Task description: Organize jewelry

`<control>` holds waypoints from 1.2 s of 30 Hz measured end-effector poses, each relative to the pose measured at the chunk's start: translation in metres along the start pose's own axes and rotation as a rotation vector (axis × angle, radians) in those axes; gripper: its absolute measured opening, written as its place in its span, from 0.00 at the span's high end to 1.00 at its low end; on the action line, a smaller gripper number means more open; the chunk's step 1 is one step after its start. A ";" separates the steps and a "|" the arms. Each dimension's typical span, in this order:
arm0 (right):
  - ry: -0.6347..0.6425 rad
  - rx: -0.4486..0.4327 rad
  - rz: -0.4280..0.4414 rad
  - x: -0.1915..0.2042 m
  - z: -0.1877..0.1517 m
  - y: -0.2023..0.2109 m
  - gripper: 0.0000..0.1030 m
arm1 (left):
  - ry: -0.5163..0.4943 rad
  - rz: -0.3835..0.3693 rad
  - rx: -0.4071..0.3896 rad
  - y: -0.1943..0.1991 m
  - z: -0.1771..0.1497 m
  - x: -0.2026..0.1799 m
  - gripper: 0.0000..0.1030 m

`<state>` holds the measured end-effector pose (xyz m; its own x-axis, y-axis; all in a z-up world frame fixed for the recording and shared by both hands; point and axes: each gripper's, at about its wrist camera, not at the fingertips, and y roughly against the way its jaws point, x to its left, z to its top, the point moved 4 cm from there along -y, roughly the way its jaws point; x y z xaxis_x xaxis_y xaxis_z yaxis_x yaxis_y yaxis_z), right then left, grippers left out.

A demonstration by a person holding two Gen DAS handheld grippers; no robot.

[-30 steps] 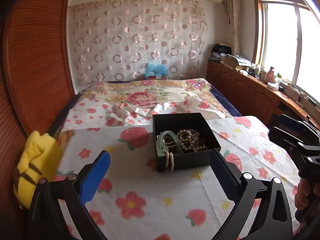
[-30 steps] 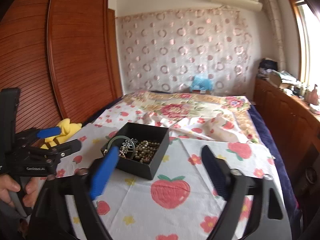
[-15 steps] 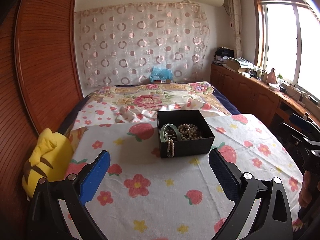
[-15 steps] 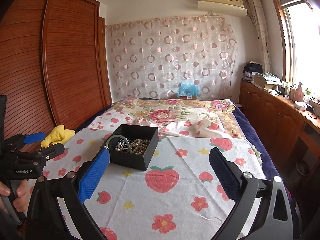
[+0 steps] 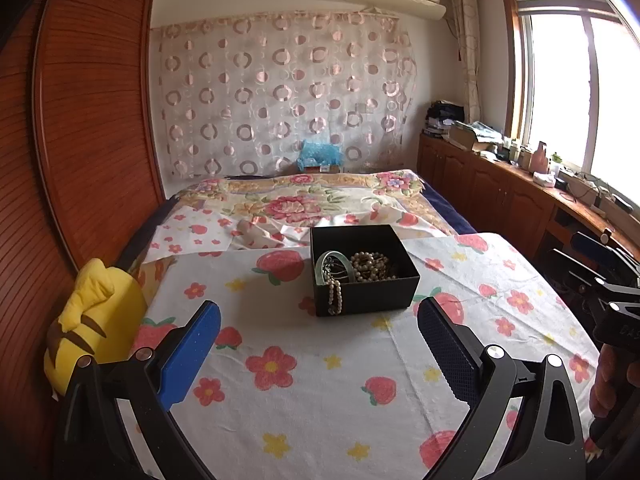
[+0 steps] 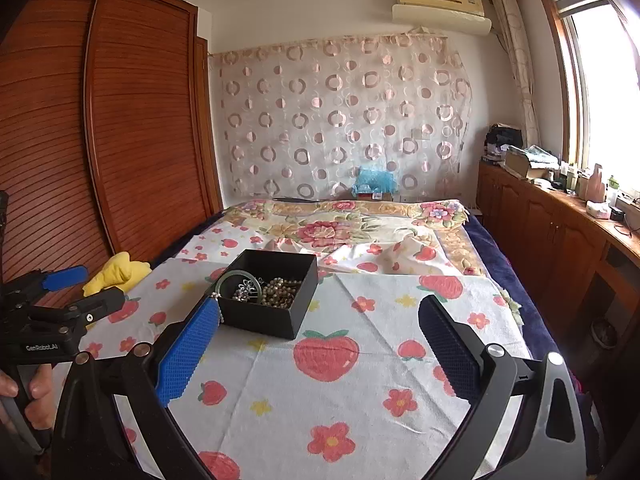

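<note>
A black open box (image 5: 366, 296) stands on the strawberry-print cloth, also in the right wrist view (image 6: 280, 316). It holds a green bangle (image 5: 326, 258), beaded bracelets (image 5: 370, 266) and a silver hairpiece (image 6: 246, 292). A pearl strand (image 5: 334, 298) hangs over its front wall. My left gripper (image 5: 318, 340) is open and empty, near side of the box and apart from it. My right gripper (image 6: 316, 340) is open and empty, to the box's right and nearer.
A yellow plush toy (image 5: 94, 320) lies at the cloth's left edge by the wooden wardrobe (image 5: 80, 120). A floral blanket (image 5: 304, 200) covers the far bed. Wooden cabinets (image 5: 500, 200) with clutter run under the window at right.
Both grippers have pulled back and risen from the box, which now sits farther away in both views. Both stay open. The box and jewelry have not moved.
</note>
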<state>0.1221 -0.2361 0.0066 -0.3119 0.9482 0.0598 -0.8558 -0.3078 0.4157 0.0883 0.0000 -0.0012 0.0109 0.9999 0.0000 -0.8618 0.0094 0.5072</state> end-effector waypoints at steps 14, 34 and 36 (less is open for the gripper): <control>-0.007 -0.002 0.004 -0.003 0.000 0.001 0.02 | -0.002 -0.003 -0.005 0.002 0.002 -0.002 0.08; -0.008 -0.001 0.003 -0.004 0.000 0.001 0.02 | -0.002 -0.005 -0.005 0.003 0.002 -0.004 0.08; -0.009 -0.002 0.003 -0.004 0.000 0.002 0.02 | -0.003 -0.004 -0.005 0.003 0.002 -0.003 0.08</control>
<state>0.1220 -0.2407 0.0066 -0.3109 0.9479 0.0691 -0.8558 -0.3108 0.4135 0.0869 -0.0030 0.0020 0.0157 0.9999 0.0011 -0.8643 0.0130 0.5028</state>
